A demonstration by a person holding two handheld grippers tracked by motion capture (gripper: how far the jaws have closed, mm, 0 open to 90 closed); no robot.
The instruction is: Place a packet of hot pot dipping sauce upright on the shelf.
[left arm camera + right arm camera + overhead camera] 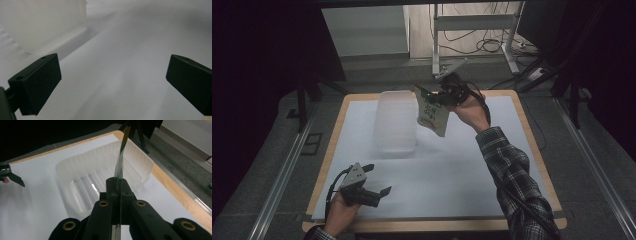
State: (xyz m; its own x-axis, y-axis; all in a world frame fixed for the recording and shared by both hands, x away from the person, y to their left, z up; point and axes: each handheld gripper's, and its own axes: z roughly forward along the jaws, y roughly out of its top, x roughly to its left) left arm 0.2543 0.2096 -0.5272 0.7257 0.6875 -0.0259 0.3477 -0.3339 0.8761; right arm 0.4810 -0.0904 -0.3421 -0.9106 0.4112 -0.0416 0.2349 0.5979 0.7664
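Aloft, right gripper (435, 93) clamps packet (432, 114) beside bin (395, 121); left gripper (379, 181) gapes.

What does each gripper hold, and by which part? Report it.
The right gripper is shut on the packet, pinching its top edge so it hangs above the table beside the clear tub. The left gripper is open and holds nothing.
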